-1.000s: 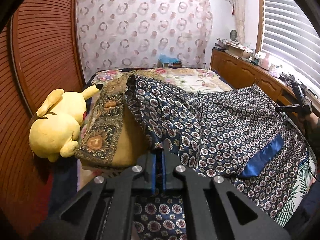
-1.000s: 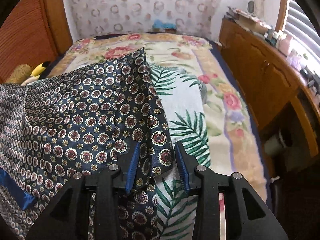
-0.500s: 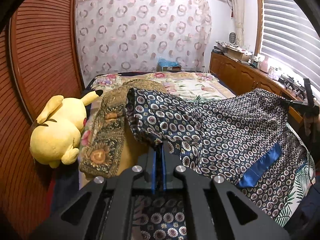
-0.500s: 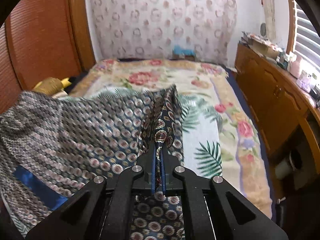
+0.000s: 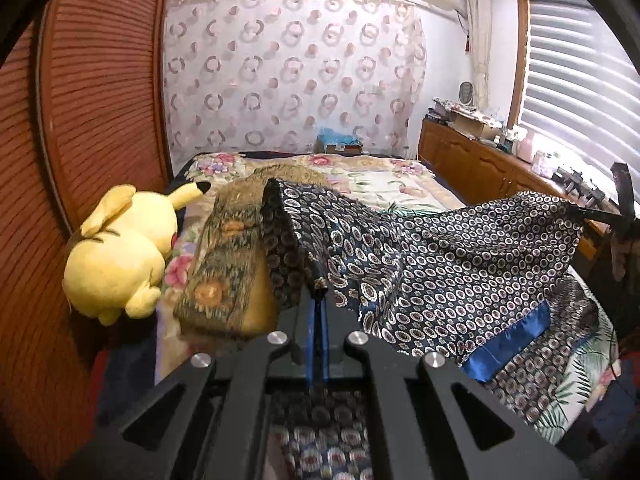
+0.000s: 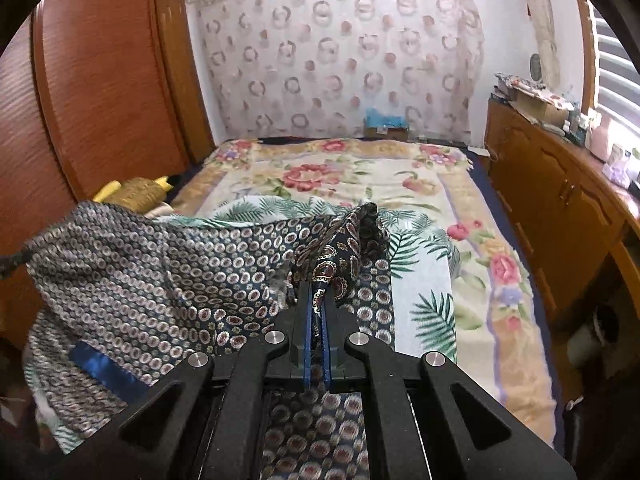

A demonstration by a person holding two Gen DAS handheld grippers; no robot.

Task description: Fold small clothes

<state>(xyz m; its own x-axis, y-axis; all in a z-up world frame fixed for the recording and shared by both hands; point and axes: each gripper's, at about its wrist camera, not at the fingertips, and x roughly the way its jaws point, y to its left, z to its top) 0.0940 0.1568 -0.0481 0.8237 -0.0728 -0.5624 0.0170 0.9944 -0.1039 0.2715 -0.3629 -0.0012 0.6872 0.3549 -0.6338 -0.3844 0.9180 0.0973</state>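
Two grippers are clenched on one patterned garment (image 5: 460, 264), and I hold it stretched between them above the bed (image 6: 472, 280). Going left to right through my left wrist view, I see a wooden slatted wall (image 5: 92, 120), a yellow plush toy (image 5: 120, 252) lying at the bed's left edge, then a dark floral cushion (image 5: 224, 268) just beside it. My left gripper (image 5: 318, 300) pinches a folded corner of the fabric, pads pressed together on the cloth. From there the garment runs rightward in a sagging span to the right gripper (image 5: 622, 220), seen small at the far right edge and gripping the opposite corner. A blue satin band (image 5: 508, 338) hangs along the lower edge of the span, slanting up to the right. The right wrist view hides most of the plush toy and cushion but shows the floral blanket and a palm-leaf sheet (image 6: 424, 276) under the cloth. There my right gripper (image 6: 316, 308) has just closed on a bunched corner of the garment, fabric between its blue pads. So the garment's long axis lies left to right across the near end of the bed, its lower part draping down onto the sheet. A wooden cabinet (image 6: 560, 208) lines the right side.
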